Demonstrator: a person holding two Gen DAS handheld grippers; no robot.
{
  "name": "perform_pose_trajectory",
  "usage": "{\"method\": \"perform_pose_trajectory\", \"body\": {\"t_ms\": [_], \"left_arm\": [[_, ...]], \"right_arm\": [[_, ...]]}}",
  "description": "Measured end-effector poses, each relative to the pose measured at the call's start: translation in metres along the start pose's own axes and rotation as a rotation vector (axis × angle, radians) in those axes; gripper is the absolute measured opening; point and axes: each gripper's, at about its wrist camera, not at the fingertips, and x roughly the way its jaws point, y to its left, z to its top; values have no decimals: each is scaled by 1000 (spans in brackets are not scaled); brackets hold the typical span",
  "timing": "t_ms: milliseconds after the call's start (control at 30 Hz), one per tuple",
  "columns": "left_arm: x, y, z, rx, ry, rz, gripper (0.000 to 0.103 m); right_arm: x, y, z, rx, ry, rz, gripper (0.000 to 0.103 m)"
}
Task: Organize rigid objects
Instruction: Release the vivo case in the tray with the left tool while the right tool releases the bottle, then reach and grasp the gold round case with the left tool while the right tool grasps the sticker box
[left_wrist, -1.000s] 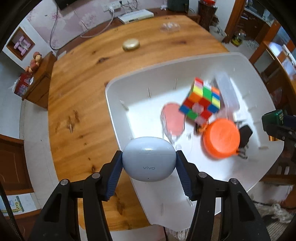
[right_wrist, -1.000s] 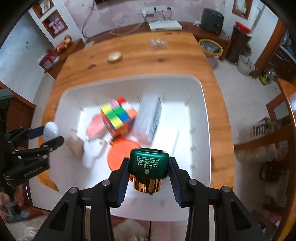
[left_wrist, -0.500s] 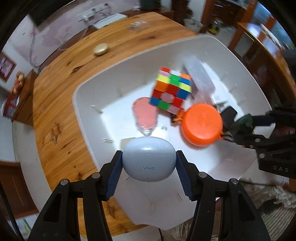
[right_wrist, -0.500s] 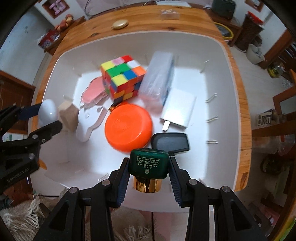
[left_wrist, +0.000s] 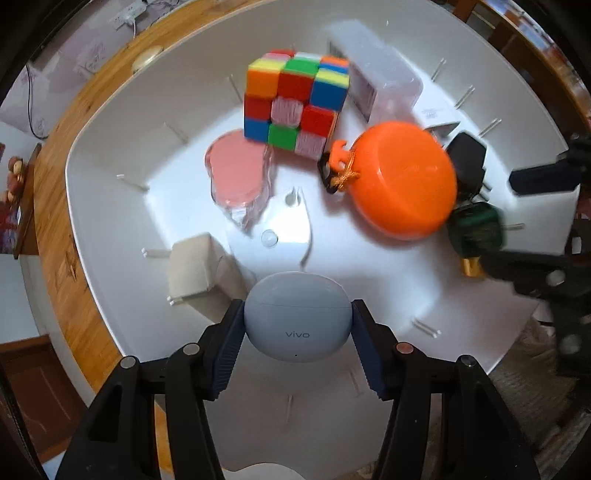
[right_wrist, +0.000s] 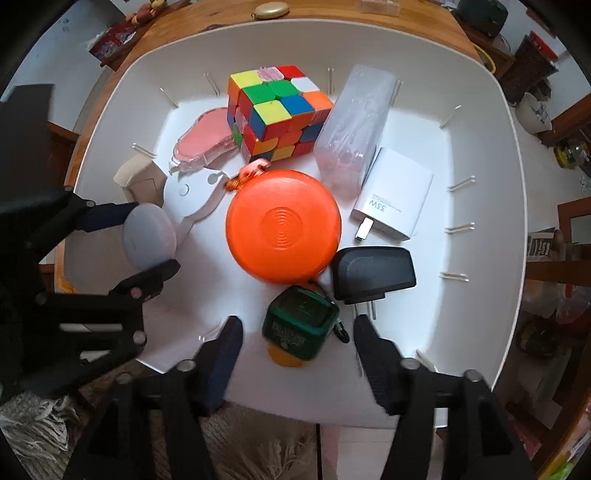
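Right wrist view: the right gripper (right_wrist: 295, 332) has just been opening, the green jar (right_wrist: 300, 328) lies free between its jaws in the white bin (right_wrist: 491, 147), beside the orange container (right_wrist: 282, 225). The left gripper (left_wrist: 297, 328) clamps the earbud case (left_wrist: 297, 317) over bare floor near the bin's edge

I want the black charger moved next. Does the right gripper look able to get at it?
Probably yes: the right gripper has just opened off the green bottle, and the black charger lies uncovered right beside it.

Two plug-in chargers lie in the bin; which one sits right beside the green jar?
The black charger, lying next to the green jar. The white charger, marked 33W, lies farther back, beside the clear plastic box.
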Motion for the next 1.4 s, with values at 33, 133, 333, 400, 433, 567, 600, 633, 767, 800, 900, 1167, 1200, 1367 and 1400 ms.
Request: {"method": "perform_pose_trajectory", "body": {"t_ms": [33,133,333,400,433,567,600,633,767,800,900,1167,1200,1367,1400], "left_arm": [[0,-2,-1,3,3,2,61],[1,-1,-1,-22,9,-3,66],[-8,6,2,-65,-11,8,88],[-13,7,5,-65,-20,17,88],[-16,6,5,-63,-29,24,88],[-30,4,9,-50,-62,47,88],[-32,3,9,-47,-70,55,88],[-37,2,10,-40,-83,73,88],[-55,-2,16,-22,-125,128,88],[-60,0,17,-25,-138,137,88],[-73,8,21,-52,-167,142,88],[-108,57,45,-178,-224,104,88],[-111,62,51,-189,-230,107,88],[-132,85,78,-219,-269,161,88],[-133,89,81,-221,-275,171,88]], "right_arm": [[-1,1,-2,-1,-6,-2,64],[-6,-4,-4,4,-18,-11,64],[-20,-16,-10,22,-55,-16,64],[-26,-22,-9,29,-76,-14,64],[-29,-23,-10,31,-83,-14,64],[-39,-25,-7,23,-111,-23,64],[-41,-26,-6,18,-119,-25,64],[-43,-26,-4,14,-127,-29,64],[-52,-28,1,8,-165,-34,64],[-54,-29,2,11,-171,-30,64],[-63,-33,7,22,-196,-20,64],[-97,-43,39,8,-266,-4,64],[-104,-44,45,-2,-280,-11,64],[-132,-51,79,-47,-345,-54,64],[-136,-54,86,-53,-355,-61,64]]}}
